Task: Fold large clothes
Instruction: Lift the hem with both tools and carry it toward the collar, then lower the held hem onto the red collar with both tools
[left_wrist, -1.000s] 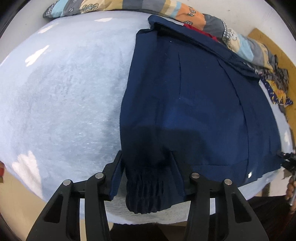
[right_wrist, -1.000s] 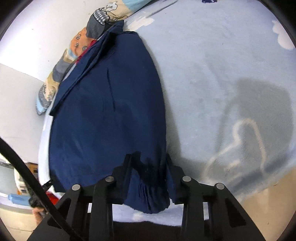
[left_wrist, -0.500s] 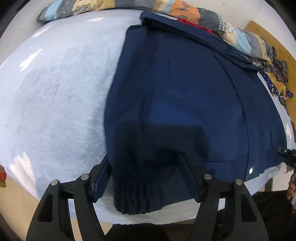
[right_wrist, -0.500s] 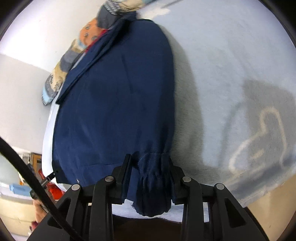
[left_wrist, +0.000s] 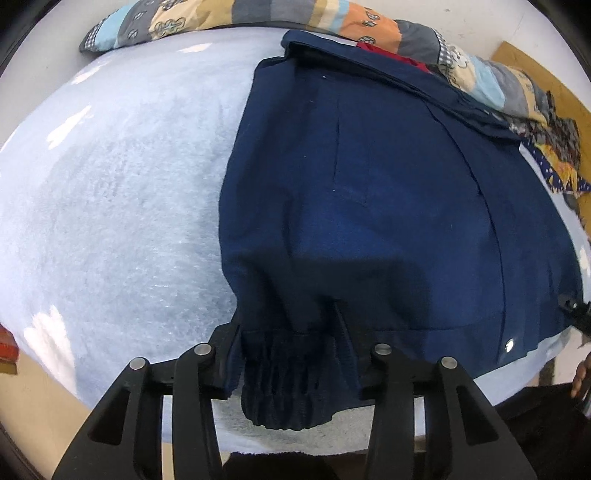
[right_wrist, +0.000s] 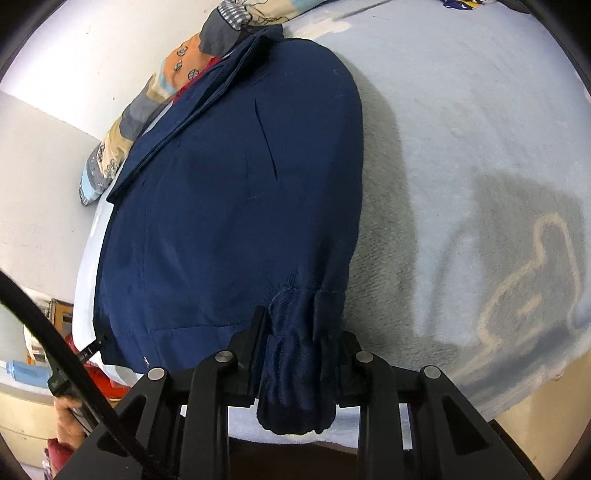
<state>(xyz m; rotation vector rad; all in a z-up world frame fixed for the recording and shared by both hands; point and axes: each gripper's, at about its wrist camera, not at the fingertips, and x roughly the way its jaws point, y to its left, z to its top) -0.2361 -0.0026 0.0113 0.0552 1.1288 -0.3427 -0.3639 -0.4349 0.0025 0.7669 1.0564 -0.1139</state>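
A navy jacket lies spread on a pale blue fleece blanket covering the bed, stretching away ahead of both grippers. The left gripper has one ribbed cuff bunched between its jaws, which are closing on it. The right gripper is closing narrowly on the other ribbed cuff, the cloth squeezed between its fingers. Beyond the jacket's collar, at the far end, lies a patchwork quilt.
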